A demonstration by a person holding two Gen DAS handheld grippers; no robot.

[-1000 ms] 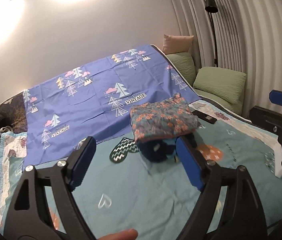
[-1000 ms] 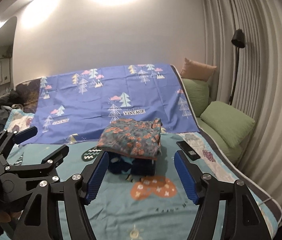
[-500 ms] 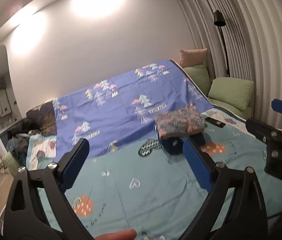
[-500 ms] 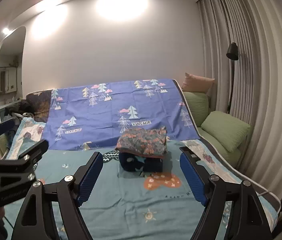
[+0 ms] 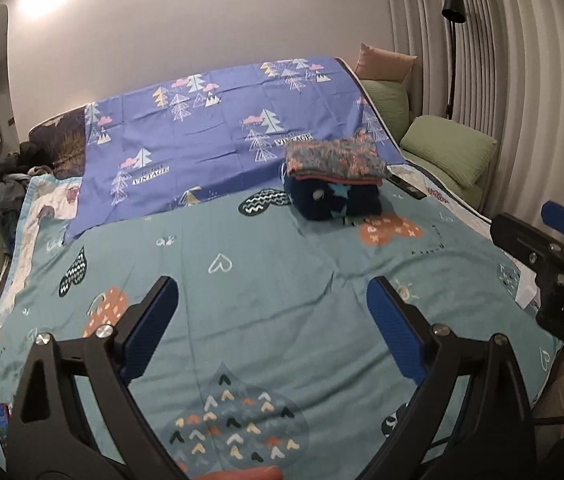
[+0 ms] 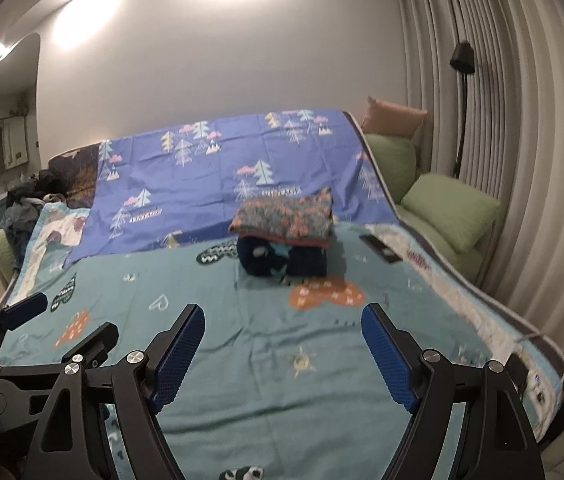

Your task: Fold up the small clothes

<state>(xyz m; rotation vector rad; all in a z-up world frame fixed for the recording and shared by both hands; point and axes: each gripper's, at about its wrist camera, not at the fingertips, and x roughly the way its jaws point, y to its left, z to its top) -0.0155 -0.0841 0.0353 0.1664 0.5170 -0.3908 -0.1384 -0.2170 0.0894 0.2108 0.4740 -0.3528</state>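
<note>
Both grippers were found spread wide and empty. The left gripper (image 5: 272, 320) was held above the teal bedspread (image 5: 242, 248), jaws apart, nothing between the pads. The right gripper (image 6: 282, 348) was likewise released, jaws apart, with only bare bedspread showing between them.

The folded floral garment (image 6: 283, 220) was observed well ahead of the right gripper, squared off and laid on top of a folded dark blue garment (image 6: 282, 260), the two forming one stack. In the left wrist view the same stack (image 5: 333, 176) was noted ahead and to the right of the left gripper, well apart from its fingertips. No contact between either gripper and the stack was recorded.

No unfolded small garment was seen on the bedspread near either gripper. A heap of dark clothing (image 5: 10, 176) was noted far ahead and to the left of the left gripper, at the bed's edge; whether it belongs to the task could not be told.

It was judged that two items were folded and stacked, and that any remaining work depends on that heap.
</note>
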